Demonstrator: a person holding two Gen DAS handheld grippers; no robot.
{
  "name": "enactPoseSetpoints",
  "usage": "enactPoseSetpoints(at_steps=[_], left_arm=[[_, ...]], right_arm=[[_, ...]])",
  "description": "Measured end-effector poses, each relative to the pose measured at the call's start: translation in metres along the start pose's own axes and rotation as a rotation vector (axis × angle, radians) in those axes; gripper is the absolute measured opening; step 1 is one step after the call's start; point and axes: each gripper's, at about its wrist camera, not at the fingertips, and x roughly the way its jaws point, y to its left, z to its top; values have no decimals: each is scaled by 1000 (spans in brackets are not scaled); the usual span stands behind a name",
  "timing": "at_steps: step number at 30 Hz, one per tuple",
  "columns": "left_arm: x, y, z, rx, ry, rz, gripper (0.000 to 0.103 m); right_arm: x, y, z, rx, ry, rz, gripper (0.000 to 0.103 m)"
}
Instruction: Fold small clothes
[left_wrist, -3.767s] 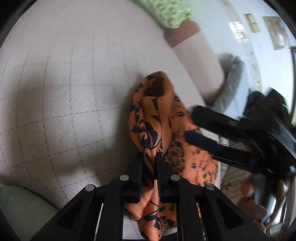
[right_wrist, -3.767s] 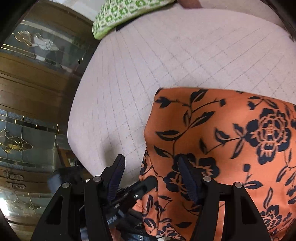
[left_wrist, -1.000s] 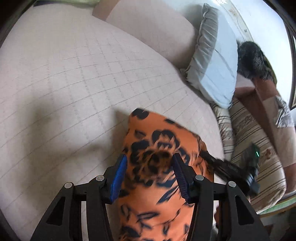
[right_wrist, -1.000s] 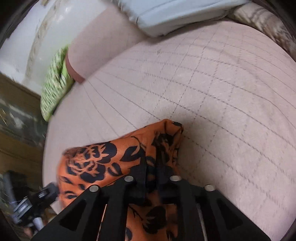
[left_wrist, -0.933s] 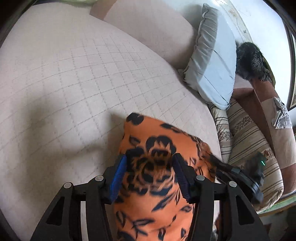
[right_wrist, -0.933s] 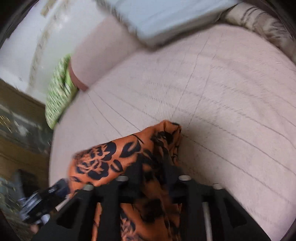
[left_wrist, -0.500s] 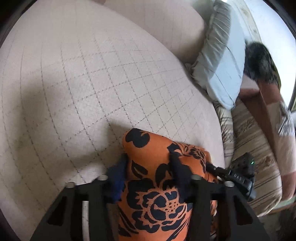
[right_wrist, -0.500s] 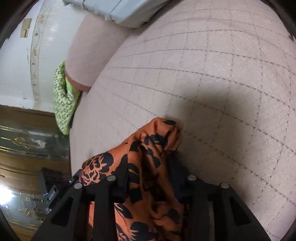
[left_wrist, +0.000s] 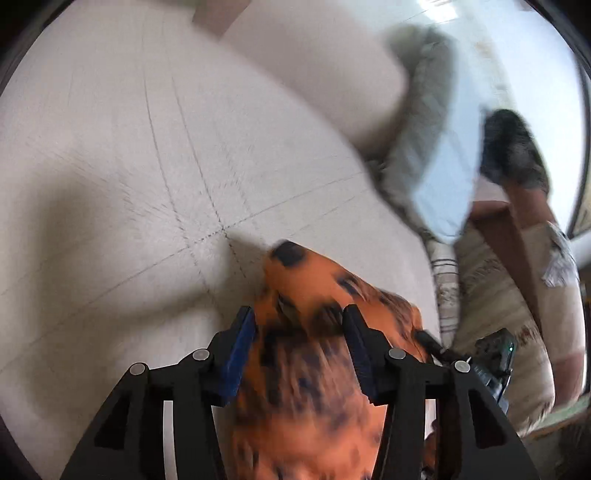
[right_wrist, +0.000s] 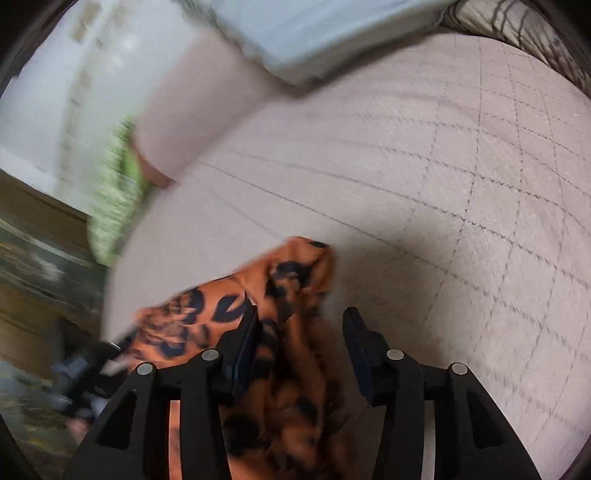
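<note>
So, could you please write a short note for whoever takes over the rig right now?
Left tool: open, fingers either side of the orange flowered cloth, not gripping.
Right tool: open, cloth lying between its fingers.
The cloth lies bunched on the quilted sofa seat, near the front edge.
Done: cloth is down on the seat, both tools open.
Left: it looks crumpled, so flatten and finish the fold.

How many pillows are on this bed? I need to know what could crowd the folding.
2, though more may be hidden. A grey-blue pillow leans at the head of the bed, and a green patterned pillow sits at its left edge.
</note>
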Motion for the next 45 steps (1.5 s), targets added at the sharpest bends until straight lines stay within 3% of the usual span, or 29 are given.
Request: enactPoseSetpoints(at_steps=[2, 4, 7, 8, 9, 10, 11, 14, 18, 22, 25, 27, 29, 31, 34, 37, 38, 39, 41, 43, 45], left_arm=[[-33, -9, -23, 22, -41, -26, 61], [-51, -16, -51, 64, -18, -45, 62], [-49, -15, -84, 109, 39, 23, 62], [-39, -10, -94, 90, 79, 32, 61], [-32, -8, -100, 72, 108, 22, 60], [-26, -4, -108, 56, 137, 13, 49], [-20, -3, -115, 52, 157, 25, 33], [-11, -8, -122, 120, 120, 110, 15], [-15, -15, -125, 120, 91, 146, 13], [-10, -12, -131, 79, 93, 176, 26], [-37, -26, -143, 101, 79, 121, 34], [-52, -25, -146, 83, 81, 45, 41], [-56, -19, -141, 37, 72, 41, 47], [-54, -13, -138, 23, 76, 52, 49], [-38, -9, -134, 19, 149, 23, 51], [-18, -7, -133, 6, 177, 33, 52], [-15, -5, -133, -5, 172, 23, 51], [-14, -2, -133, -21, 164, 17, 48], [-11, 1, -131, -32, 165, 71, 18], [-11, -1, -126, -17, 185, 56, 12], [-38, -6, -116, -36, 141, -28, 10]], right_arm=[[-39, 0, -17, 7, -68, 46, 52], [-68, 5, -47, -7, -99, 90, 52], [-74, 5, -96, 18, -50, 86, 51], [-72, 3, -106, 20, -34, 42, 41], [-67, 1, -117, 23, -12, -57, 10], [-66, 1, -120, 24, 6, -122, 3], [-68, 4, -121, 7, 7, -135, 3], [-73, 13, -125, -40, 31, -226, 2], [-71, 2, -141, -1, 70, -290, 2], [-62, -4, -136, 49, 98, -325, 0], [-77, -4, -140, 59, 43, -250, 17], [-99, -6, -146, 68, -37, -165, 61], [-117, -8, -143, 75, -112, -89, 81], [-116, -9, -135, 82, -109, -108, 81], [-85, -20, -122, 128, 26, -109, 81], [-54, -37, -117, 209, 136, -96, 79], [-54, -35, -124, 193, 138, -113, 76], [-53, -30, -127, 165, 143, -136, 64], [-49, -22, -134, 125, 150, -159, 45], [-51, -19, -141, 115, 145, -138, 36], [-53, -14, -142, 110, 130, -124, 25]])
